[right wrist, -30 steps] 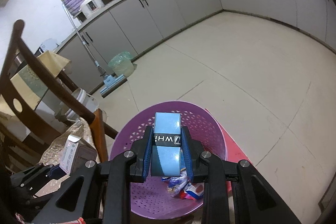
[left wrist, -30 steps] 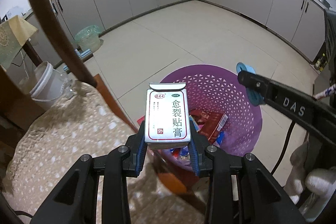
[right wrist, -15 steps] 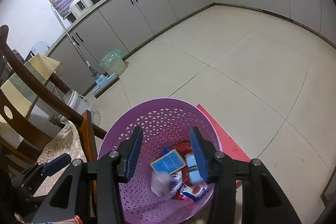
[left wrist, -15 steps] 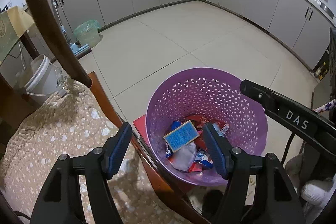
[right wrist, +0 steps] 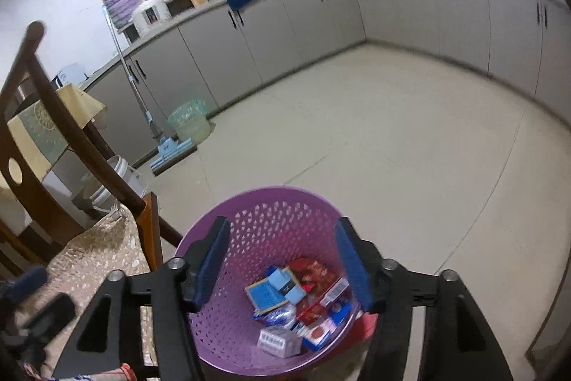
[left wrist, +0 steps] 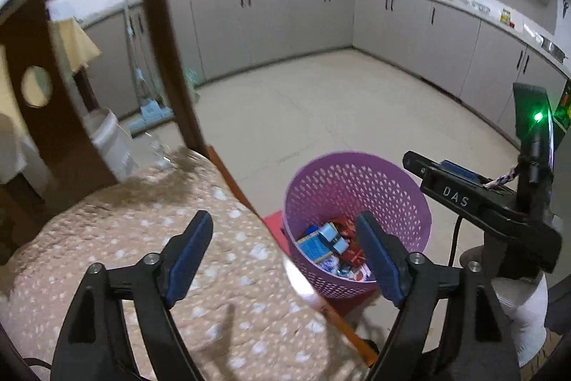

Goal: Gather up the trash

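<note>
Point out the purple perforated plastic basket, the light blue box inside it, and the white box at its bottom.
Purple perforated plastic basket (right wrist: 271, 213), right wrist view, far inner wall.
Light blue box (right wrist: 287, 284), right wrist view, top face.
White box (right wrist: 280, 343), right wrist view, top face.

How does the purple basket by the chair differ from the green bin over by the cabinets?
The purple basket has perforated lattice walls; the green bin looks solid and translucent. The purple basket stands close beside the chair on something red; the green bin sits far off by the cabinets, next to a mop. Boxes and wrappers show inside the purple basket; the green bin's contents cannot be made out. Both stand upright and open-topped.
</note>
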Available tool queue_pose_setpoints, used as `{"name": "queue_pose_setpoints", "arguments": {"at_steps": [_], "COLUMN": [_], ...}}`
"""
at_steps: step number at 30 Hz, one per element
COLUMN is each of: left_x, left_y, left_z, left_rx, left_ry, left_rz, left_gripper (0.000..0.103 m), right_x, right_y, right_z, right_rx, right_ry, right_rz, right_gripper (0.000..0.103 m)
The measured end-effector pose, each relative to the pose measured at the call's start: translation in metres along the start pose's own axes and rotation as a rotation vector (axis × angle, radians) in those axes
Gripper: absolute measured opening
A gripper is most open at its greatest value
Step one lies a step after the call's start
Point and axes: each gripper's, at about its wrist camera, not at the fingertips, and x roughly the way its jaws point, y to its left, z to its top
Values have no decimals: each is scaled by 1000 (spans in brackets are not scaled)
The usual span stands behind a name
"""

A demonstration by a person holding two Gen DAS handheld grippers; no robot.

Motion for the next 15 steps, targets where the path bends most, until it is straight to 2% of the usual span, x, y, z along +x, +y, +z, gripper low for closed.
{"name": "queue_pose_setpoints", "arguments": {"at_steps": [2,4,7,9,12,15], "left_x": [-21,-40,-75,-91,-113,-128], "left_y": [5,11,23,27,33,36], "left_z": [-5,-8,-13,-15,-21,-33], "left_rx": [-4,-13,-46,-64,-76,-48], "left_ry": [-61,-118,-210,-246,-274,-285], "left_rz": [36,68,112,129,183,241], "left_gripper": [86,91,98,100,102,103], "right_x": [-13,-28,-51,-60,-64,-73], "right_y": [7,15,26,29,30,32], "right_z": [0,-2,-11,-18,-33,-41], "right_rx": [-38,-77,-113,-114,-99,-99], "right_ry": [-56,-132,-257,-309,-341,-321], "right_rz": [-27,-66,-143,-169,-220,-231], "right_gripper": [81,93,103,103,103,103]}}
